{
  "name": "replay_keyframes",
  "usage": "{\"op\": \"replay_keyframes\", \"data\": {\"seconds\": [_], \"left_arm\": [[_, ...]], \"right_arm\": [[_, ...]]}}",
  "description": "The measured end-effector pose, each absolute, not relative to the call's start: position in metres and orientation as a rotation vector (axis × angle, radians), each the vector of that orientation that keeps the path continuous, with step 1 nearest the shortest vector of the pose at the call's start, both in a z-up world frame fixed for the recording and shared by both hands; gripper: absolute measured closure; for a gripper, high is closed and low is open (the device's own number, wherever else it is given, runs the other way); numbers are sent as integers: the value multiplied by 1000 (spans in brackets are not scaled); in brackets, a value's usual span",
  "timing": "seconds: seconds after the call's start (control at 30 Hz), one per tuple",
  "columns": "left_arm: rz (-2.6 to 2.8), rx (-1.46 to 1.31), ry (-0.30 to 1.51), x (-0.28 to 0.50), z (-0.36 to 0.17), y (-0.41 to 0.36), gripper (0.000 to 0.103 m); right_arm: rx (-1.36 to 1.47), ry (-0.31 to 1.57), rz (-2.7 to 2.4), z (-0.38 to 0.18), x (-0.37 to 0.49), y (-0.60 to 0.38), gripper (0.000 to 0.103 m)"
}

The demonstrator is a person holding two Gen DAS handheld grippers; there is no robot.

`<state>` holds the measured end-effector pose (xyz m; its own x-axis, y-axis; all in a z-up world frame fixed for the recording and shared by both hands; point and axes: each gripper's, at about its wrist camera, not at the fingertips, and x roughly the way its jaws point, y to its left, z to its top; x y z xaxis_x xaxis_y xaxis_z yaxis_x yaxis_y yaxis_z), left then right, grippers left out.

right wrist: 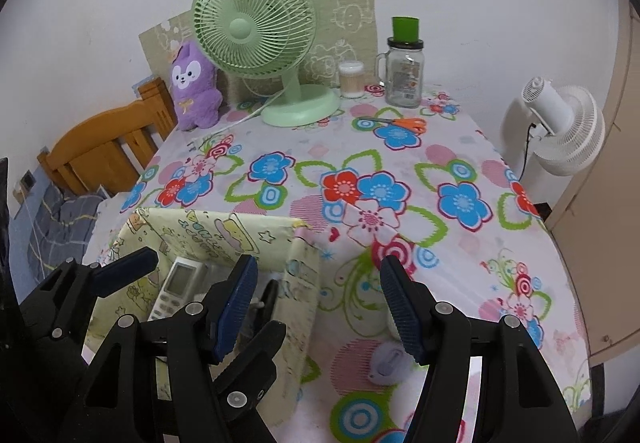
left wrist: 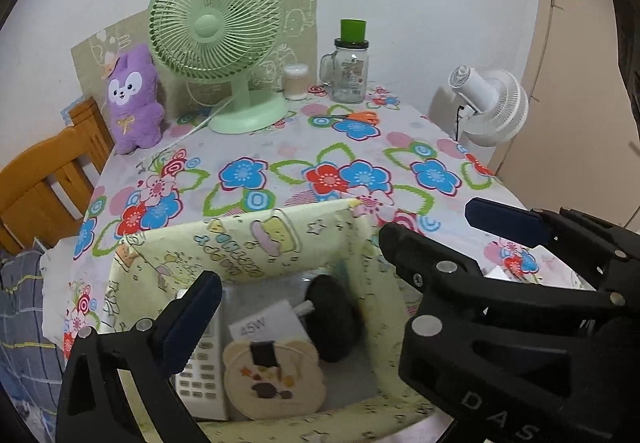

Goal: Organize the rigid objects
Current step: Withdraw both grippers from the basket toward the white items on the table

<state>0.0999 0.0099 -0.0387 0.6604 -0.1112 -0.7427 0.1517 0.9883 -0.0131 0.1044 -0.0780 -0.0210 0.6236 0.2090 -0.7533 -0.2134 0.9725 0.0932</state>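
1. Box (left wrist: 256,243): we see a yellow-green cartoon-print open box at the near left edge of the table (left wrist: 360,147), on the flowered cloth.
2. Inside the box we count a white remote (left wrist: 200,375) along the left wall, a round beige bear-face item (left wrist: 272,379) beside it, a white tag reading 45W (left wrist: 268,323) and a black dumbbell-like thing (left wrist: 332,319) toward the right wall.
3. Left gripper (left wrist: 296,267) hangs over the box, jaws spread wide, nothing between the pads; we call it released.
4. Right gripper (right wrist: 320,307) sits just right of the box over bare cloth, jaws apart, nothing pinched; also released.
5. In the right wrist view a small white round gadget (right wrist: 388,363) lies on the cloth below the right gripper; we cannot tell what it is.
6. Far side of the table: green desk fan (left wrist: 216,23), purple plush (left wrist: 132,99) to its left, cotton swab tub (left wrist: 296,81) and a glass mug jar with green cap (left wrist: 350,61) to its right.
7. Orange-handled scissors (left wrist: 352,118) lie flat in front of the jar.
8. White fan (left wrist: 492,103) stands off the table's right side; wooden chair (left wrist: 52,171) at the left.
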Motion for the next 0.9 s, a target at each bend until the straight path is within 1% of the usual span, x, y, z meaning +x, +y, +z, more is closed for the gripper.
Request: {"op": "replay_keyframes", "data": {"seconds": [0.17, 0.27, 0.37, 0.77, 0.9], "left_arm": [[-160, 41, 833, 95, -37, -2, 0], [-162, 39, 826, 92, -36, -9, 0], [-169, 37, 826, 90, -35, -16, 0], [-178, 8, 814, 81, -38, -43, 0], [-179, 7, 810, 80, -38, -52, 0]], "right_arm": [[-4, 861, 226, -20, 98, -91, 35], [-2, 853, 215, -18, 93, -100, 30], [-12, 837, 203, -16, 88, -108, 27], [0, 798, 160, -13, 72, -146, 18], [5, 790, 143, -13, 71, -157, 17]]}}
